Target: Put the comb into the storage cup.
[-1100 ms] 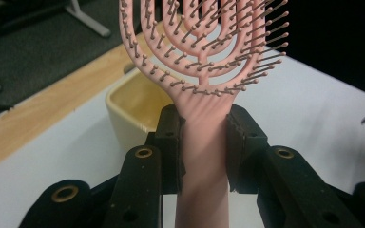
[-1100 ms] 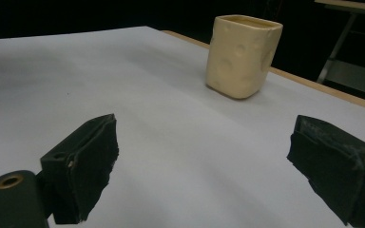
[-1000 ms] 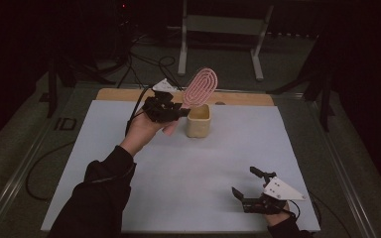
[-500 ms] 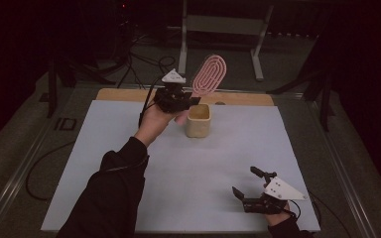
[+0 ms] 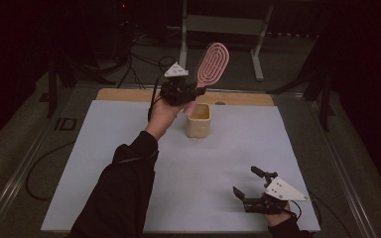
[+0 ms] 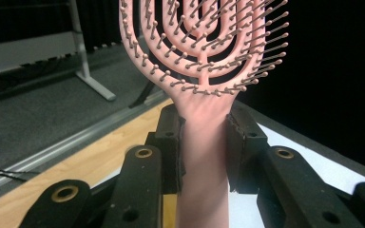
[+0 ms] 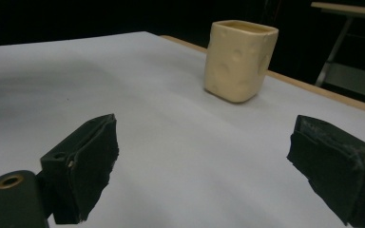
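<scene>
**Mia:** What is the left gripper (image 5: 191, 91) doing?

**Ben:** It holds a pink hairbrush (image 5: 211, 64). In the left gripper view the two black jaws squeeze the brush handle (image 6: 203, 156) from both sides. The bristly head (image 6: 204, 42) sticks up past the jaw tips.

**Mia:** Where is the brush on the table?

**Ben:** It is up in the air, not on the table. In the high view it is above and a bit behind the little cream cup (image 5: 199, 120). The cup sits just below those jaws.

**Mia:** So what step is this?

**Ben:** I think the brush is being carried near the cup. It may be going in, or it may be coming away. I cannot tell which.

**Mia:** What would the next move need, if it goes in?

**Ben:** The handle end would have to line up over the cup's mouth and go straight down. The cup is small and light-looking, so a bump could tip it.

**Mia:** Is anything in the cup?

**Ben:** From above it looks empty.

**Mia:** And the right gripper (image 5: 254, 190)?

**Ben:** It rests low on the white mat (image 5: 129, 148). Its jaws are wide apart with nothing between them. In the right gripper view the cup (image 7: 240, 59) stands well ahead of the jaws, in the gap between them.
</scene>
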A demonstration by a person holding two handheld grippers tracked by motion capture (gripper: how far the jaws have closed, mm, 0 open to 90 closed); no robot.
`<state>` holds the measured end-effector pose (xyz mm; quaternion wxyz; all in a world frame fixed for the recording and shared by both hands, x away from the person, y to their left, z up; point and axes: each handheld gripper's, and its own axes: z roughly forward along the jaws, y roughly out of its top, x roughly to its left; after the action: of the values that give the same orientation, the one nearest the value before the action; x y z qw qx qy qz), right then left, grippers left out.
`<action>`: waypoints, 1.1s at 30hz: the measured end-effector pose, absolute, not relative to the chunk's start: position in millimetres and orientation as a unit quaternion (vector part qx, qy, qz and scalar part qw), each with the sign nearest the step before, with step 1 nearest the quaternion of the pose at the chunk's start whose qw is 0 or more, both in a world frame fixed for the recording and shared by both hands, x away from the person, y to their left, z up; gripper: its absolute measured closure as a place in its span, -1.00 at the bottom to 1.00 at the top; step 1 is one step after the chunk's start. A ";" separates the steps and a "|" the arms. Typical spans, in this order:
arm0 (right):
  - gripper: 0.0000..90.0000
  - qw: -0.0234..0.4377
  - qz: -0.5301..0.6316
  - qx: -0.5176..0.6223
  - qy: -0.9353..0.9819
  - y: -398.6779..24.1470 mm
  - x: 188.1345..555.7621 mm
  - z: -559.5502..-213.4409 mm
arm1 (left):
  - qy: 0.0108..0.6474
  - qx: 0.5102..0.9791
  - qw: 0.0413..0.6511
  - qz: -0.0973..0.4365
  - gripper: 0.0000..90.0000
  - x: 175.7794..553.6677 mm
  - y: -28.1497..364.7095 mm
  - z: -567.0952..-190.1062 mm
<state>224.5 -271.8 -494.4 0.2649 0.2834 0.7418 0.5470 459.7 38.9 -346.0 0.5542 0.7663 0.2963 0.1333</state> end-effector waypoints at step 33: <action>-0.80 0.256 0.551 0.285 0.741 -272.2 225.1 -495.3 | 0.288 0.698 0.638 0.147 0.56 491.3 30.9 -390.4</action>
<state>225.1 -272.2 -495.3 0.2565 0.2852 0.7411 0.5510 491.3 30.9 -390.4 0.6383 0.6985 0.2881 0.1473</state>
